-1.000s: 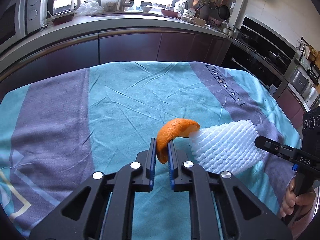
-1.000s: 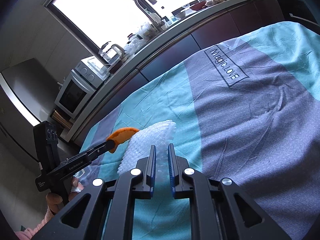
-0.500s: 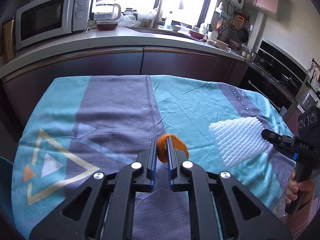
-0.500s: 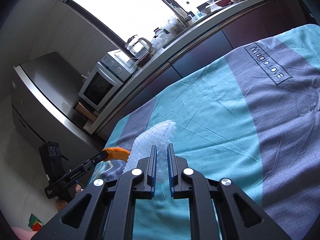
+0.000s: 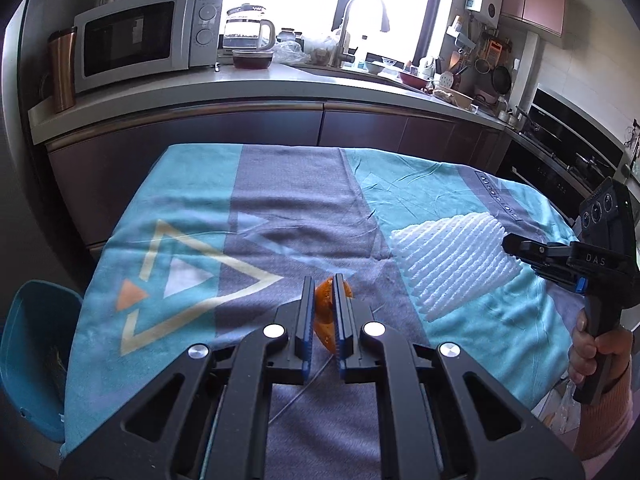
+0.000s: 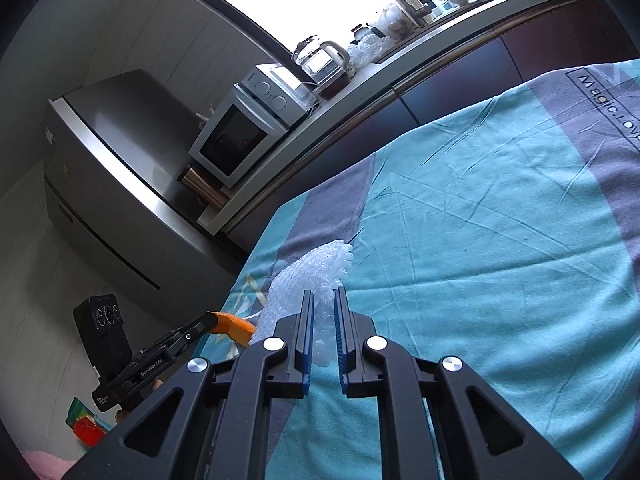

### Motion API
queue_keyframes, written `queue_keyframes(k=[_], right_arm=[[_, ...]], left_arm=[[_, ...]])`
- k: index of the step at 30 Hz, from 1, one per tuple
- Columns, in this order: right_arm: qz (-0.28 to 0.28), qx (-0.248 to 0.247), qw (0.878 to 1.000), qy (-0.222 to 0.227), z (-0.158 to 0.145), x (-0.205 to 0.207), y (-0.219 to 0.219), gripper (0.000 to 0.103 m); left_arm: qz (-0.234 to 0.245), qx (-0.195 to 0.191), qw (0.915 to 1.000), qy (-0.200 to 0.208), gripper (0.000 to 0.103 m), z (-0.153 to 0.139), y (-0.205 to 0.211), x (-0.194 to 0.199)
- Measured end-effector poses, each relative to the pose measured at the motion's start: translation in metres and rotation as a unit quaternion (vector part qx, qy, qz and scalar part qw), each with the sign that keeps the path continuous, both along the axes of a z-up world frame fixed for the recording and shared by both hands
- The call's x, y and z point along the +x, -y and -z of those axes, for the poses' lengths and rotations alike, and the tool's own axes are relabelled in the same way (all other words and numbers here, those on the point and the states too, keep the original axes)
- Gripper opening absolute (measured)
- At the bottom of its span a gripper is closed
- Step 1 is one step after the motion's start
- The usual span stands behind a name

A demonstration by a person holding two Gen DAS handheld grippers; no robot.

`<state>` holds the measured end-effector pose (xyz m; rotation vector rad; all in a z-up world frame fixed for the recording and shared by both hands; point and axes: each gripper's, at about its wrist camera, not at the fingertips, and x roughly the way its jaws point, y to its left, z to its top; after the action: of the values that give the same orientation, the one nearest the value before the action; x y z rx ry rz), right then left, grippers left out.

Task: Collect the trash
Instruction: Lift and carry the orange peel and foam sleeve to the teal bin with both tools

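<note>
My left gripper [image 5: 323, 280] is shut on a curled piece of orange peel [image 5: 325, 320], held above the grey band of the tablecloth. From the right wrist view the same peel [image 6: 234, 326] sticks out of the left gripper [image 6: 206, 320] at lower left. My right gripper [image 6: 323, 294] is shut on a white foam fruit net [image 6: 308, 280], which hangs over the cloth. Seen from the left wrist, the foam net [image 5: 452, 260] spreads out from the right gripper [image 5: 506, 245] at the right, held by a hand [image 5: 592, 352].
A teal and grey cloth [image 5: 192, 208] covers the table. A teal bin [image 5: 32, 344] stands beside the table's left edge. Behind runs a kitchen counter [image 5: 240, 88] with a microwave [image 5: 136, 40], a kettle and a sink. A steel fridge [image 6: 120, 168] stands left of the counter.
Both grippers have swung left across the table with their loads. The left one now hangs over the triangle pattern near the left edge, and the teal bin has come into view.
</note>
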<state>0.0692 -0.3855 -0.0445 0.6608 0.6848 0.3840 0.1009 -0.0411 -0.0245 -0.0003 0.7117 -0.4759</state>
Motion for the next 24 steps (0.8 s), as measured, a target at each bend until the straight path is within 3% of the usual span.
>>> queue_keyframes(k=[9, 19, 24], right_arm=[[-0.044, -0.005, 0.999, -0.02, 0.011, 0.013, -0.037, 0.009], [-0.062, -0.019, 0.997, -0.034, 0.018, 0.022, -0.058, 0.009], [-0.062, -0.021, 0.997, -0.039, 0.02, 0.024, -0.06, 0.009]], left_arm=[[-0.014, 0.001, 0.9996, -0.026, 0.011, 0.021, -0.026, 0.0], [-0.004, 0.012, 0.9985, -0.054, 0.03, 0.042, -0.026, 0.011], [-0.008, 0.004, 0.9973, -0.073, 0.03, 0.053, -0.027, 0.019]])
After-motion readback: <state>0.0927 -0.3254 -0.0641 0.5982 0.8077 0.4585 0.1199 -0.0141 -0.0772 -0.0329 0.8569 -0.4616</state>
